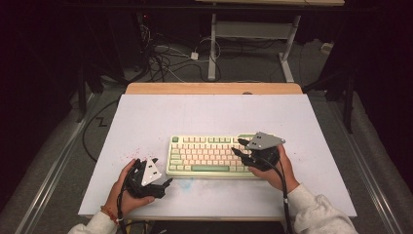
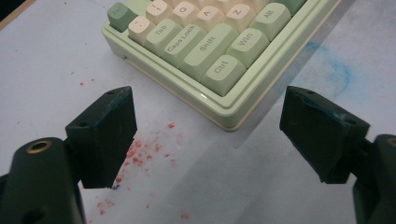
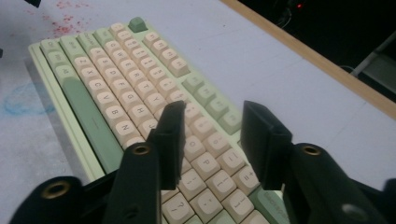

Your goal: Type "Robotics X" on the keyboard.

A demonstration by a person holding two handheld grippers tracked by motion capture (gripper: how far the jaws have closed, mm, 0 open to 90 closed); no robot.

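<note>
Pale green and cream, one keyboard (image 1: 210,156) lies flat near the middle of the white bench (image 1: 146,122), a little toward the person's edge. Its long axis runs left to right across the bench, parallel to the near edge, with the long green space bar on the row closest to the person and the key legends reading upright from that side.

Nearest the person, the left gripper (image 1: 168,184) rests low at the keyboard's near-left corner, held in the left hand (image 1: 124,187). In the left gripper view its two black jaws stand wide apart and hold nothing; the keyboard's corner with the Ctrl key (image 2: 223,74) lies just ahead of the gap between them, not yet inside it, with bare bench under the jaws. Red specks (image 2: 140,154) dot the bench beside one jaw, and a faint blue smear (image 2: 338,70) marks the surface by the keyboard's front edge.

Farther along, the right gripper (image 1: 237,146) hovers over the right end of the keyboard, held in the right hand (image 1: 277,170). In the right gripper view its jaws (image 3: 212,140) are partly open, with a moderate gap, gripping nothing; cream keys (image 3: 205,163) show directly between and below them. Whether the tips touch the keys cannot be told.

Counted: one keyboard, two grippers, two hands, one bench.
</note>
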